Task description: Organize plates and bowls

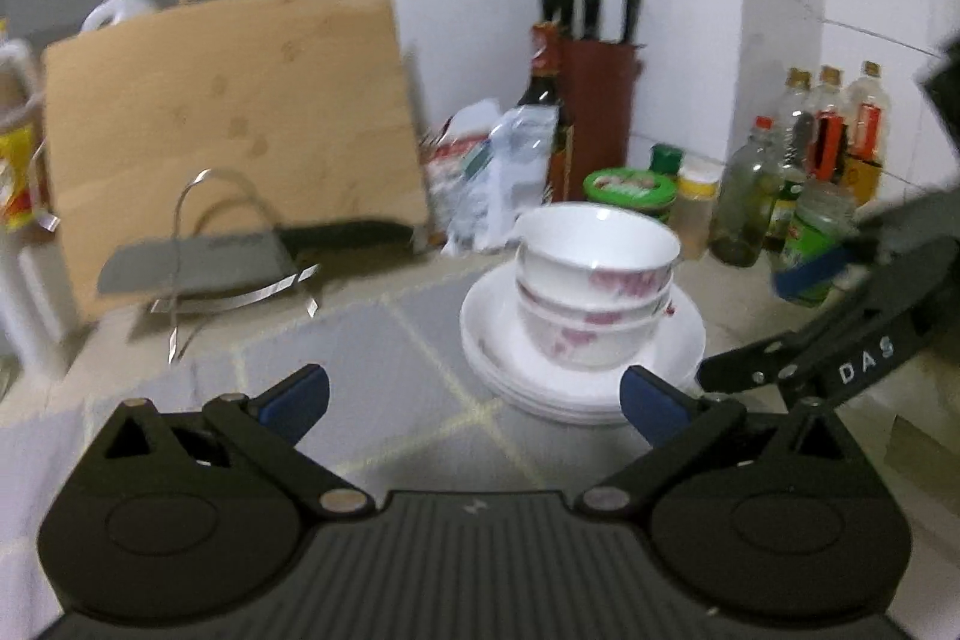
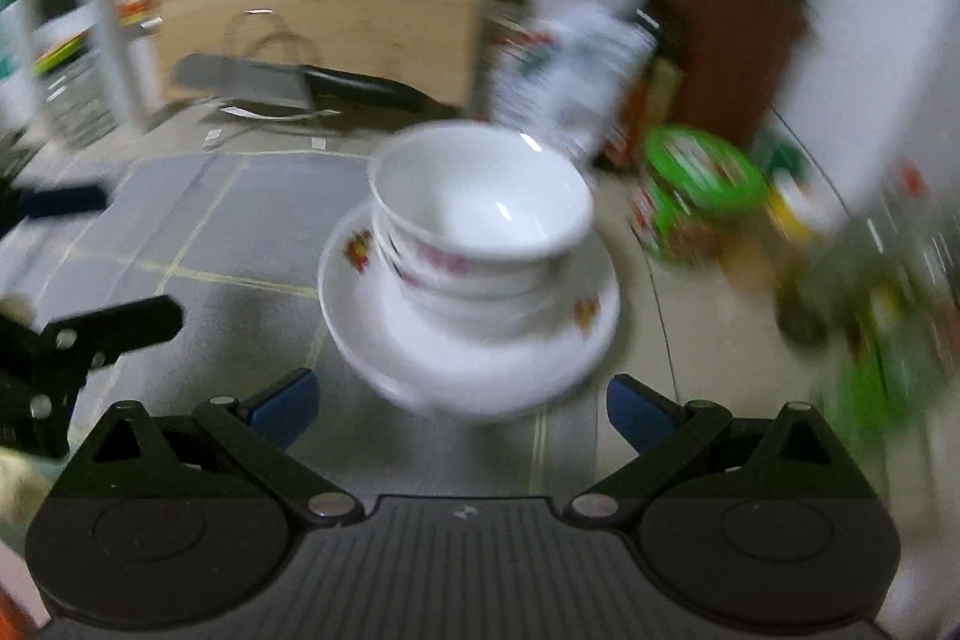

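Note:
A stack of white bowls with pink flower print (image 1: pixel 594 280) sits on a stack of white plates (image 1: pixel 498 340) on the tiled counter. My left gripper (image 1: pixel 474 400) is open and empty, just in front of the plates. The same bowls (image 2: pixel 480 226) and plates (image 2: pixel 372 334) show in the right wrist view, blurred. My right gripper (image 2: pixel 462 409) is open and empty, close to the plates' near rim. The right gripper also shows in the left wrist view (image 1: pixel 840 340), beside the plates on the right.
A cleaver (image 1: pixel 198 259) lies on a metal rack in front of a wooden cutting board (image 1: pixel 228 124). A knife block (image 1: pixel 600 112), bags, jars (image 1: pixel 630 190) and bottles (image 1: pixel 804 148) crowd the back corner. The left gripper shows at the right wrist view's left edge (image 2: pixel 72 340).

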Available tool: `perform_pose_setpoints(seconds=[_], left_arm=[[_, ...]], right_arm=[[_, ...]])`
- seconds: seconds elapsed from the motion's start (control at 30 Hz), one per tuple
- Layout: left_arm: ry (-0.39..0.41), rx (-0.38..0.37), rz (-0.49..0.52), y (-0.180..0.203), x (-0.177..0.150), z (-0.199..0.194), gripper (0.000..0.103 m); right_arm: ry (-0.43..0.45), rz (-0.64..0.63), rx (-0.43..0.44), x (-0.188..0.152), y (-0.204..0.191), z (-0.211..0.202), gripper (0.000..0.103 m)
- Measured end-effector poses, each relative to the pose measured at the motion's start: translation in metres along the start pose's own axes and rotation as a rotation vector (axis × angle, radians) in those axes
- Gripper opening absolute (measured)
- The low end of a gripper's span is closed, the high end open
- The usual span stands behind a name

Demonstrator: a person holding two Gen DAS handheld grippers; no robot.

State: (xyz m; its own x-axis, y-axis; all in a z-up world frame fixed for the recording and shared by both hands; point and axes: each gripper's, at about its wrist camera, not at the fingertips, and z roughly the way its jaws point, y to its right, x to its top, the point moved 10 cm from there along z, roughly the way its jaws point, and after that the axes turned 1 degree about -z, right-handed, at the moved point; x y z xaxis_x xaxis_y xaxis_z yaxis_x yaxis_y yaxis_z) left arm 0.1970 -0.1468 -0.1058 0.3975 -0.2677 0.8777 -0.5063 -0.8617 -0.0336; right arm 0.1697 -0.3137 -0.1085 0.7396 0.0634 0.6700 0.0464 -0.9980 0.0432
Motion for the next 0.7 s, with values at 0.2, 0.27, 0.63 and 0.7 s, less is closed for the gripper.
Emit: perform_pose_setpoints(seconds=[0.2, 0.27, 0.63, 0.7], left_arm=[[-0.067, 0.064, -0.052, 0.000, -0.007, -0.023, 0.102], [-0.079, 0.058, -0.051, 0.004, -0.008, -0.030, 0.102], [-0.092, 0.095, -0.065, 0.006, -0.006, -0.054, 0.102], [-0.090, 0.105, -0.062, 0.005, -0.005, -0.056, 0.102]], right_arm=[[-0.022, 0.191, -0.085, -0.028, -0.006, -0.028, 0.103], [-0.010, 0.196, -0.106, -0.032, -0.009, -0.036, 0.103], [0.051, 0.219, -0.126, -0.034, -0.017, -0.070, 0.103], [0.060, 0.225, -0.123, -0.033, -0.017, -0.074, 0.103]])
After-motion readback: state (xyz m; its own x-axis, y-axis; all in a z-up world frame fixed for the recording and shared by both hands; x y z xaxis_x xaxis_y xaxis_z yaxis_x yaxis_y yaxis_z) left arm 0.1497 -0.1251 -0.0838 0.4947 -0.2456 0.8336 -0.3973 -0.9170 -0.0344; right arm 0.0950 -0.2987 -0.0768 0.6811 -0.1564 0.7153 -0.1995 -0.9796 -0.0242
